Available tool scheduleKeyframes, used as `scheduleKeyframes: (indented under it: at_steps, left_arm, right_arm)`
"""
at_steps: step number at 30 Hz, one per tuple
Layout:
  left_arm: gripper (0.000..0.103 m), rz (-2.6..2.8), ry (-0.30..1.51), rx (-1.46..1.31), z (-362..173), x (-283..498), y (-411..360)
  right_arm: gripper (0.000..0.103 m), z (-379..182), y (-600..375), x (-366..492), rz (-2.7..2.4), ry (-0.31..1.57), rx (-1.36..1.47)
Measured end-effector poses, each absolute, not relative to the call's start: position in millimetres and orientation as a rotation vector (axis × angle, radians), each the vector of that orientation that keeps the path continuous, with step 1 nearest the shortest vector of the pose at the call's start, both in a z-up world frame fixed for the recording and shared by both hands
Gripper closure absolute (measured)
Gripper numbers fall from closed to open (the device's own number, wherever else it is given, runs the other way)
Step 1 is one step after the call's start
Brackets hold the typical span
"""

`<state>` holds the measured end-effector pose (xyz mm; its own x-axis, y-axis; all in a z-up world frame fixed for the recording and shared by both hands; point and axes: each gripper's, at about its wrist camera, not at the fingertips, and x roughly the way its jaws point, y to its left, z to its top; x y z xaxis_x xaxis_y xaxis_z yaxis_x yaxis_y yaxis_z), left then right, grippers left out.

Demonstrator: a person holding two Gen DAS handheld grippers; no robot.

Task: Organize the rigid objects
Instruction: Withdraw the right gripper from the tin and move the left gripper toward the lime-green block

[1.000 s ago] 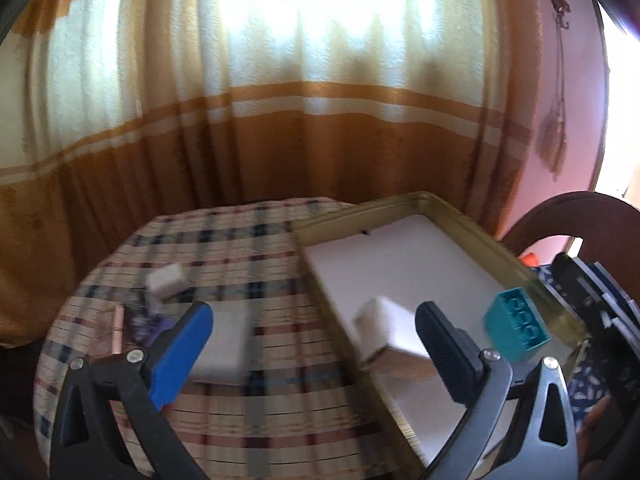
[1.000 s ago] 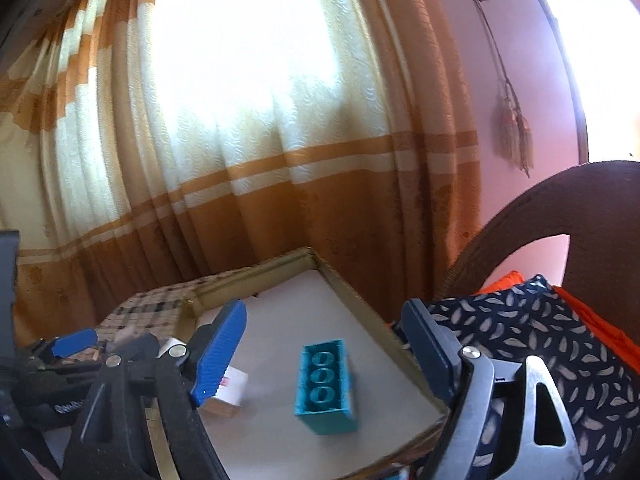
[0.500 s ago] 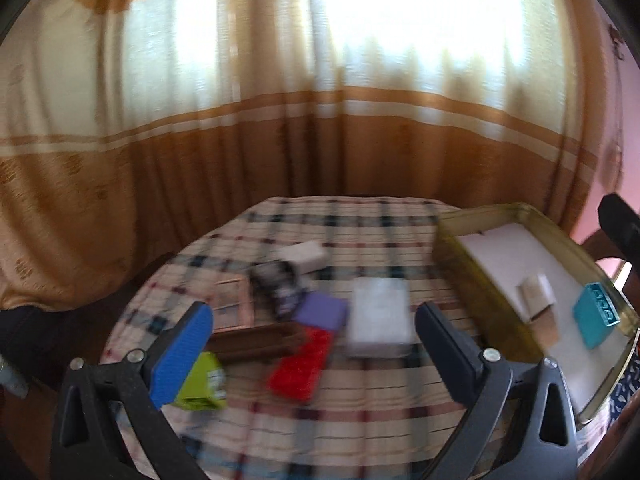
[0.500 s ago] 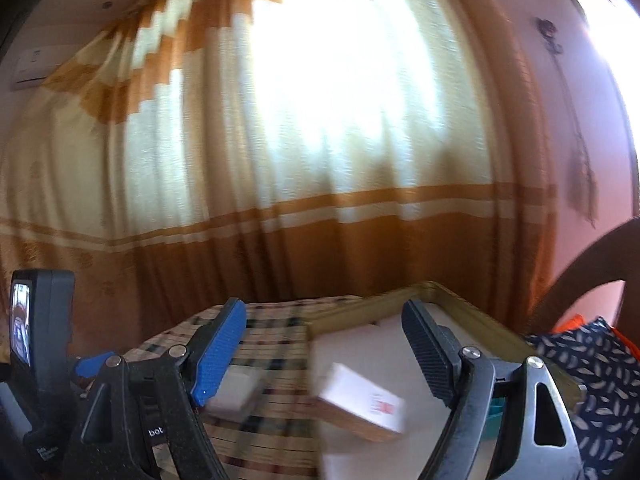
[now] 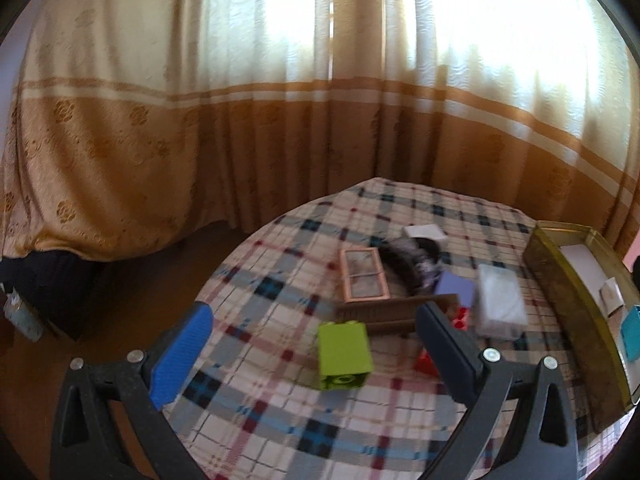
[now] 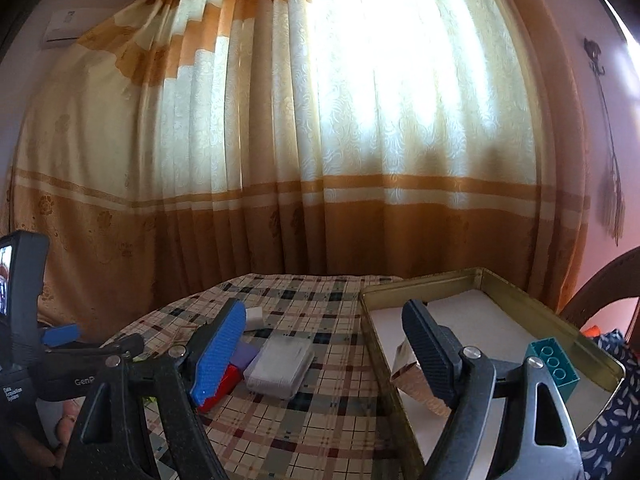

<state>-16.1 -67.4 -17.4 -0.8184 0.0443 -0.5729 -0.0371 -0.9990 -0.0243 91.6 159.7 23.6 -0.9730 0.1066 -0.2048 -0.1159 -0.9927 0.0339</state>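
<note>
left gripper (image 5: 316, 354): wide, empty, over green block (image 5: 344, 350) | right gripper (image 6: 324, 346): wide, empty, above table, tray (image 6: 496, 276) edge beneath | teal block (image 6: 554, 362): in tray, right | white box (image 6: 280, 366): on cloth, left of tray

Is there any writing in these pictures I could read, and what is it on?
"GenR", cut off behind the claw's frame: on the left claw's black arm.
"Data Acquisition System", tiny and partly blurred: on the black handle below the small screen.
Small box in the tray: a faint mark, too small to read.
Wall unit above the curtain: marks too blurred to read.
</note>
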Motion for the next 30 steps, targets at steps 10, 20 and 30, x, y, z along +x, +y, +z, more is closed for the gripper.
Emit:
scheduleKeyframes:
  at_steps: [10, 20, 30]
  left_arm:
    - [0.000, 2.937, 0.000, -0.970, -23, -18, -64]
    - [0.000, 2.909, -0.107, -1.165, -37, -31, -84]
    - [0.000, 2.881, -0.032, -1.251, -45, -37, -76]
  right_arm:
    - [0.021, 23, 152, 90, 3.017, 0.024, -0.341]
    - [0.021, 22, 151, 88, 3.027, 0.018, -0.376]
    - [0.021, 20, 149, 80, 3.032, 0.005, -0.449]
